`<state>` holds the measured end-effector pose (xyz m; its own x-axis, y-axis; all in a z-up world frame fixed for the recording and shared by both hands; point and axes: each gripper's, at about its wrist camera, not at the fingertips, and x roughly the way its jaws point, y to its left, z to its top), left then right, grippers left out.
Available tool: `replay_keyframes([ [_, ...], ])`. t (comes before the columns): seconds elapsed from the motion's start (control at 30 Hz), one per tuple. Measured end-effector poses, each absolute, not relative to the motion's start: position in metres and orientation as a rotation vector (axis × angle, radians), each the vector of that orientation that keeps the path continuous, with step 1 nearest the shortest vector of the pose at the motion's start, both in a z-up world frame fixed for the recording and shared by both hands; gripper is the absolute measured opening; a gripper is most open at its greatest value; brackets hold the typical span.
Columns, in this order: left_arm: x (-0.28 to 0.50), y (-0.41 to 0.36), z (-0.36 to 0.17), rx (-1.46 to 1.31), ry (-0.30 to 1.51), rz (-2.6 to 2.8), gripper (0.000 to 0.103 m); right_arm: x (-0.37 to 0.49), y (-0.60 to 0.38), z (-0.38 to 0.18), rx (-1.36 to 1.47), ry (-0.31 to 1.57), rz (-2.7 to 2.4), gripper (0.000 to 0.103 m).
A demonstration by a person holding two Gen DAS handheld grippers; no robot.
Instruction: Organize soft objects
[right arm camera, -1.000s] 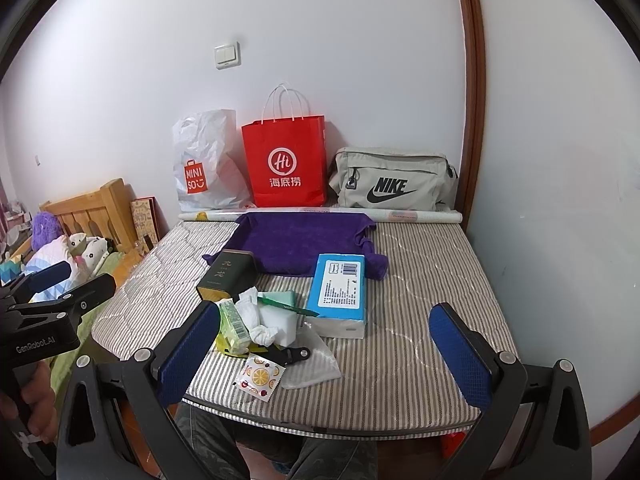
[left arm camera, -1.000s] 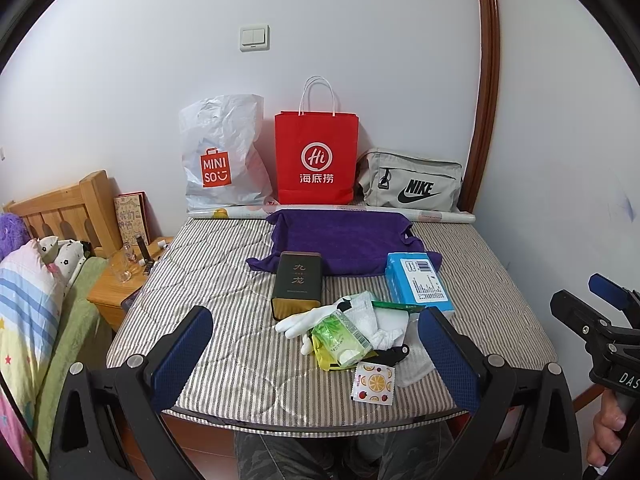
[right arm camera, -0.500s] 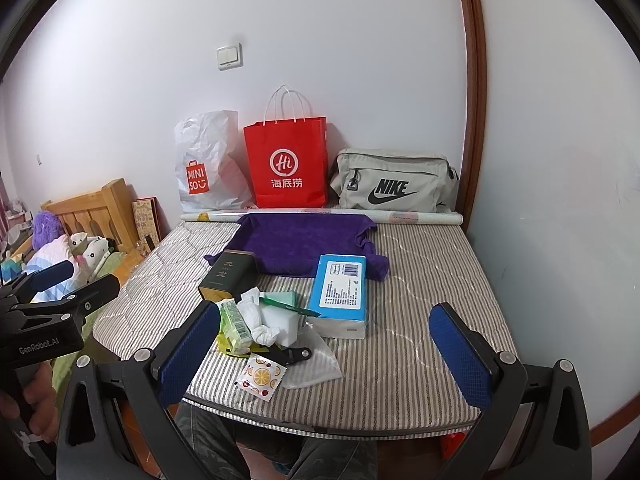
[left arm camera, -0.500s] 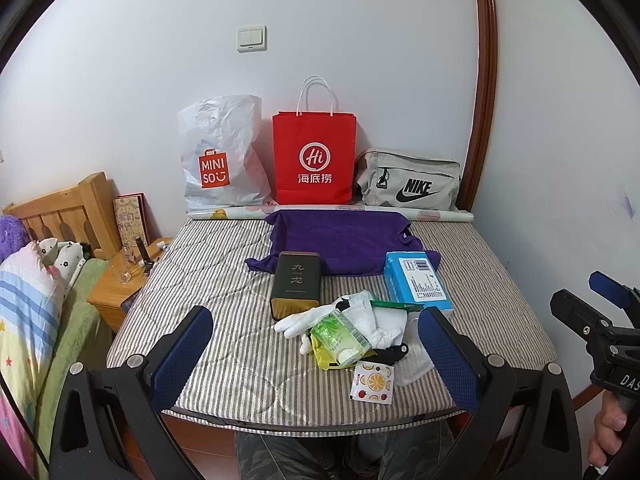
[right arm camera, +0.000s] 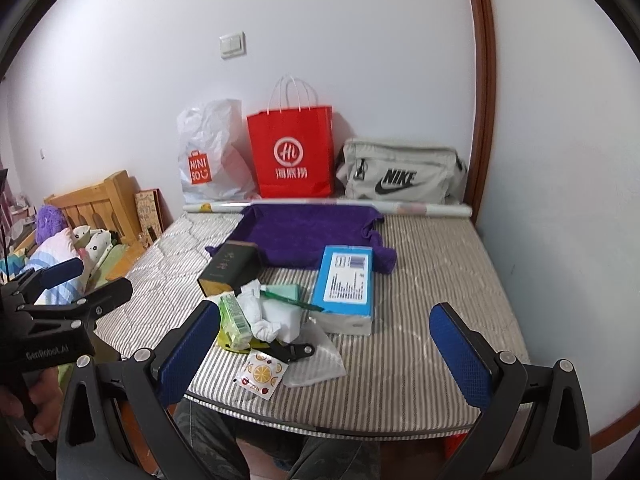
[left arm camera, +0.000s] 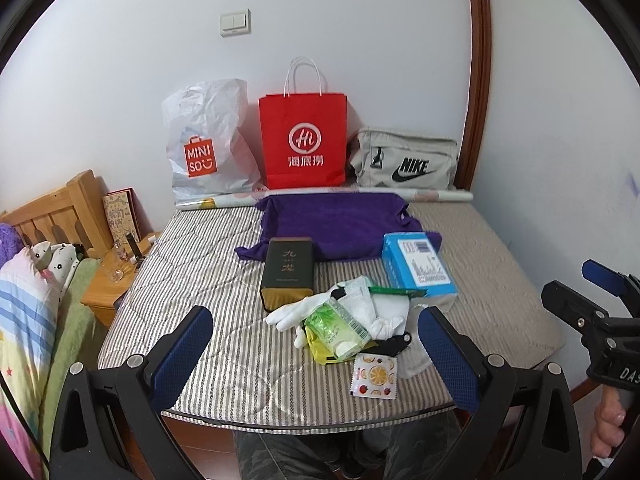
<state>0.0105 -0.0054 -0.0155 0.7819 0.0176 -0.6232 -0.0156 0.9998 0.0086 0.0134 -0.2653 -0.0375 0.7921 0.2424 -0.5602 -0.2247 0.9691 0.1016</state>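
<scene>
left gripper (left arm camera: 316, 344) wide, empty | right gripper (right arm camera: 324, 344) wide, empty | white glove (left arm camera: 298, 310) in pile at mattress (left arm camera: 192, 276) near edge, long axis left-right, just beyond left gripper, which looked nearer

Striped mattress (left arm camera: 208, 280): quilted cloth, matt. Purple towel (left arm camera: 332, 224) at 12 o'clock: fuzzy terry. White glove (left arm camera: 298, 312): soft knit. Tissue pack (left arm camera: 340, 326): glossy green plastic film. Blue box (left arm camera: 418, 268) at 2 o'clock: smooth card. Red bag (left arm camera: 303, 144): matt paper. MINISO bag (left arm camera: 208, 140): crinkled shiny plastic. Nike bag (left arm camera: 404, 158): woven fabric. Headboard (left arm camera: 52, 216) at 9 o'clock: varnished wood. Gripper pads (left arm camera: 182, 350): textured blue rubber, matt black plastic frames.
</scene>
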Motion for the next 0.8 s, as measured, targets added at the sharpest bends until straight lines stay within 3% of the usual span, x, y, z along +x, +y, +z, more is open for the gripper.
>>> replay_keyframes([
  [0.8, 0.096, -0.014, -0.155, -0.037, 0.996, -0.112, 0.096, 0.096, -0.270, -0.151, 0.054, 0.845, 0.237, 0.103],
])
